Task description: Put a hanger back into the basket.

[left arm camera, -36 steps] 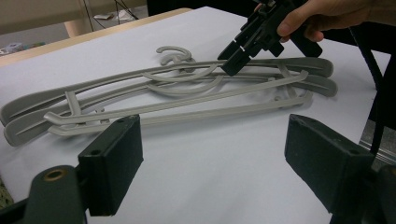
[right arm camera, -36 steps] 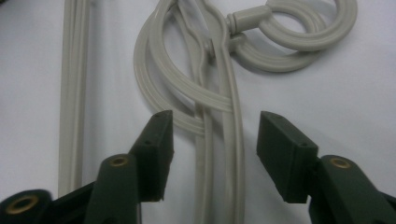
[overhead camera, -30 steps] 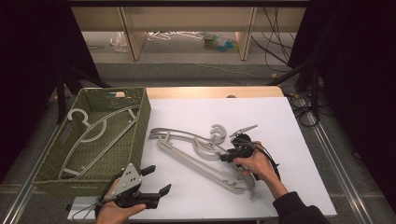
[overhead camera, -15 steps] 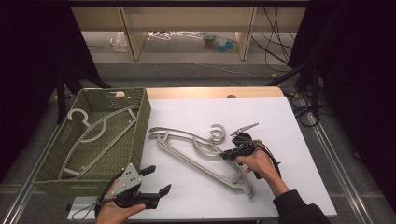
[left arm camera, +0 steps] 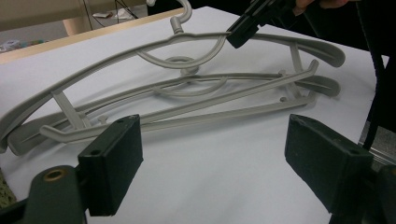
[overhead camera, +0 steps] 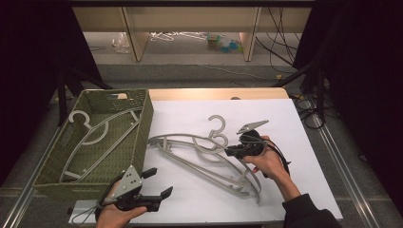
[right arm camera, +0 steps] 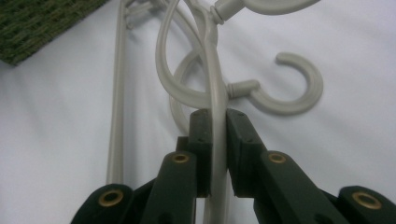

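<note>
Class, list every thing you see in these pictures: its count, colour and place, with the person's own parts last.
Hangers on the table: two, grey, stacked mid-table; the upper one is clamped.
Hanger in the basket: one, grey, lying inside.
Basket: one, green, woven, left of the table.
Table: one, white top.
Shelf unit: one, pale wood, on the floor behind, with clutter under it.
Left gripper: one, black, jaws open, near edge.
Right gripper: one, black, shut on the upper hanger.
Hands: two, each holding a gripper.

The gripper [right arm camera: 215, 140] clamps a grey hanger [right arm camera: 215, 88] over white tabletop [right arm camera: 56, 130].
</note>
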`<action>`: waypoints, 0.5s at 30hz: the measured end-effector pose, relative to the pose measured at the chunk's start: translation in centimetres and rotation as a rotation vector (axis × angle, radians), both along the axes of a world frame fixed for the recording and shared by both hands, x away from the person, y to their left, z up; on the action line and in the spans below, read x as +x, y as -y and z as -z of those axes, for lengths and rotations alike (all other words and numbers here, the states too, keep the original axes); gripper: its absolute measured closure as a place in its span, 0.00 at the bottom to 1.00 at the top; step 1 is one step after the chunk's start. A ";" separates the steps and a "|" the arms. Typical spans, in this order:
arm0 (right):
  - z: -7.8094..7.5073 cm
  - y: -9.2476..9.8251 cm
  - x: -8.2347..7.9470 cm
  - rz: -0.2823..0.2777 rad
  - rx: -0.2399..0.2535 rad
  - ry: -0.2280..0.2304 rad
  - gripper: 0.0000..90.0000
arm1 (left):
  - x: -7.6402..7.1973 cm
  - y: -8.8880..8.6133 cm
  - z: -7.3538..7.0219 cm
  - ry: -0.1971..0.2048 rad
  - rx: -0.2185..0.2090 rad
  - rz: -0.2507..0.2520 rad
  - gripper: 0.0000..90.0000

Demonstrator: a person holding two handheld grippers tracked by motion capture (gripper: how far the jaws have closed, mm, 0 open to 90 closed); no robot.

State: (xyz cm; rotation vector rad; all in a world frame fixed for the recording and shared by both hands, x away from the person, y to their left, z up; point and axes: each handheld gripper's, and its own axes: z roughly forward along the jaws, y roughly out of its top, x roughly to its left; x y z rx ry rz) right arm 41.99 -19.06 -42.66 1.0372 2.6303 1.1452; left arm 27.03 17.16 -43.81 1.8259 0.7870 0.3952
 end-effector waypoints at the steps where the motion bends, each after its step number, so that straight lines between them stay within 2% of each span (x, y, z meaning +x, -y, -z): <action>1: -0.3 0.1 0.0 -0.015 -0.002 -0.002 0.91 | 0.0 0.0 0.0 0.000 0.000 0.000 0.21; 2: -0.3 0.0 -0.1 -0.007 0.012 0.019 0.91 | 0.0 -0.1 0.0 -0.001 0.007 -0.001 0.21; 7: -1.1 0.0 -0.3 -0.026 0.030 0.051 0.91 | 0.1 -0.1 0.0 -0.002 0.009 -0.008 0.21; 11: -1.8 0.2 -0.6 -0.058 0.031 0.060 0.91 | 0.1 -0.2 0.0 -0.001 0.004 -0.006 0.21; 15: -2.0 0.7 -1.0 -0.065 0.043 0.070 0.91 | 0.2 -0.3 0.0 0.005 -0.005 -0.004 0.22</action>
